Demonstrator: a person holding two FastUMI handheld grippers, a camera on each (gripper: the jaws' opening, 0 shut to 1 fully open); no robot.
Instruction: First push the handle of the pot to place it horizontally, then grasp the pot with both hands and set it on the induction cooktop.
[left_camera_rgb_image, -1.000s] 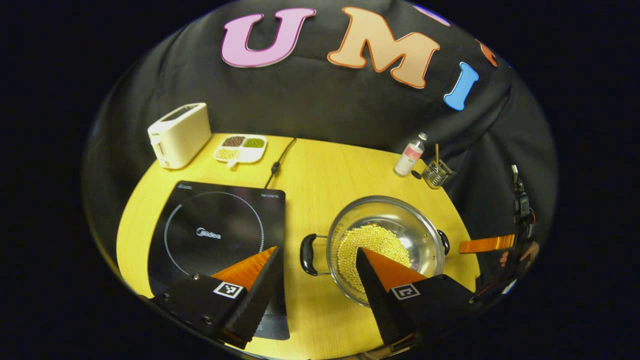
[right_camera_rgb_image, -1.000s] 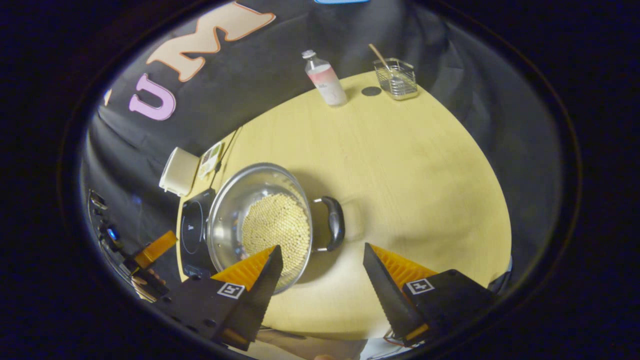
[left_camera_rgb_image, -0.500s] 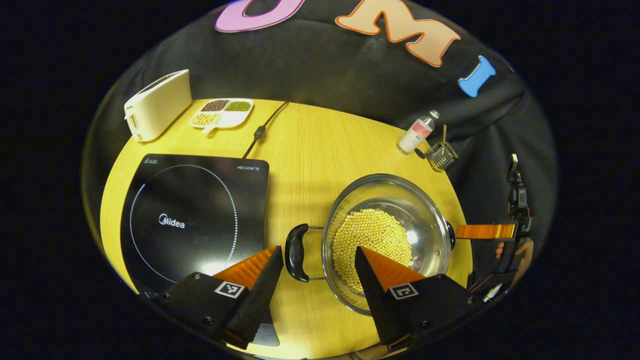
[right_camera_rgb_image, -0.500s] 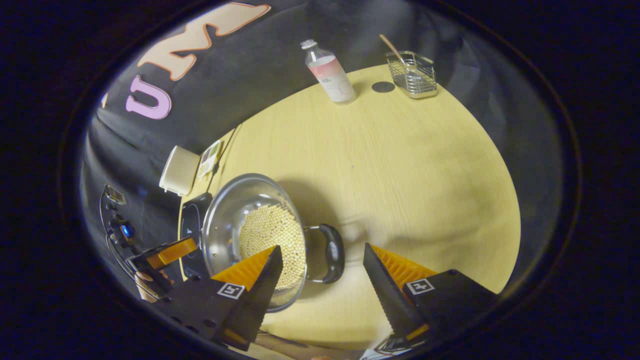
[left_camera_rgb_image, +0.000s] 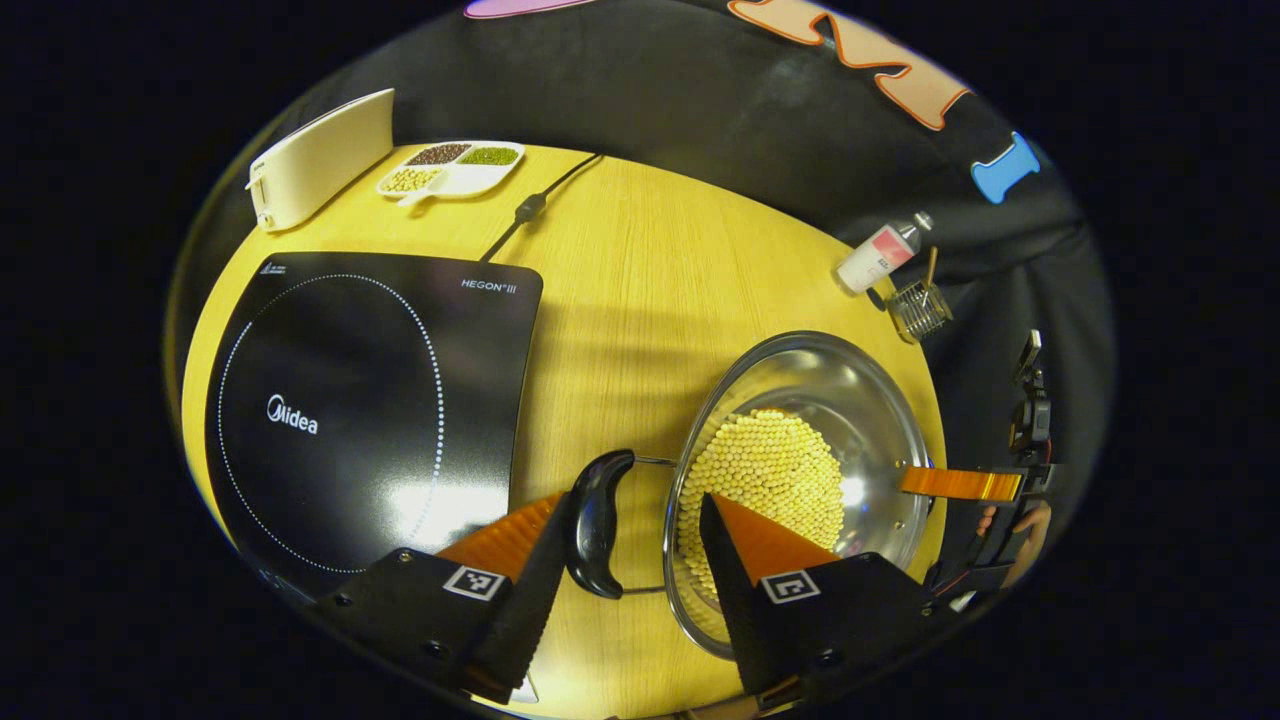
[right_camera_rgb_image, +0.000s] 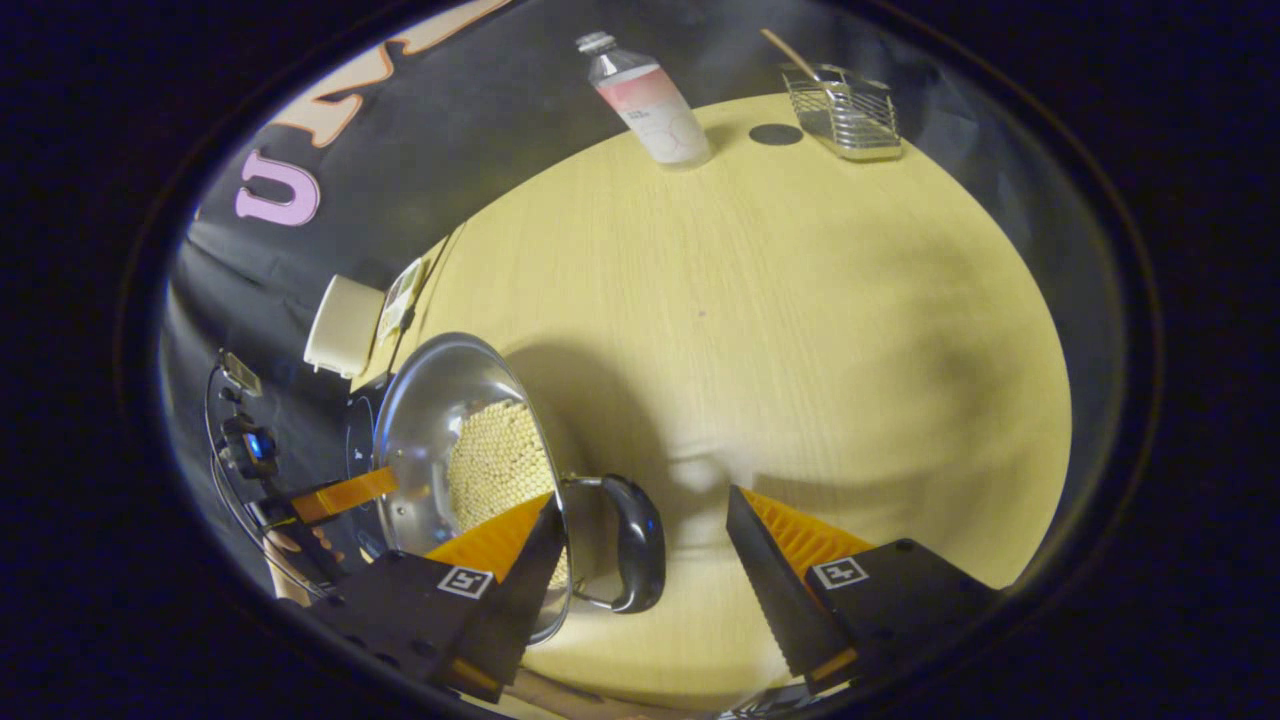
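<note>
Both grippers lowered toward pot (left_camera_rgb_image: 800, 470) handles; fingers spread, nothing pinched. Yellow wooden table (right_camera_rgb_image: 800, 330), black-cloth booth.

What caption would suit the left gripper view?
Open left gripper straddling the pot's black handle, steel pot of pale beads beside the induction cooktop.

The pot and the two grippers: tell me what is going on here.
A person holds a gripper in each hand at either side of a steel pot full of small pale beads, which stands on the wooden table beside the induction cooktop. The left gripper is open, its fingers straddling the pot's black left handle. The right gripper is open around the opposite handle. Neither has closed, and the pot is not yet on the cooktop.
</note>
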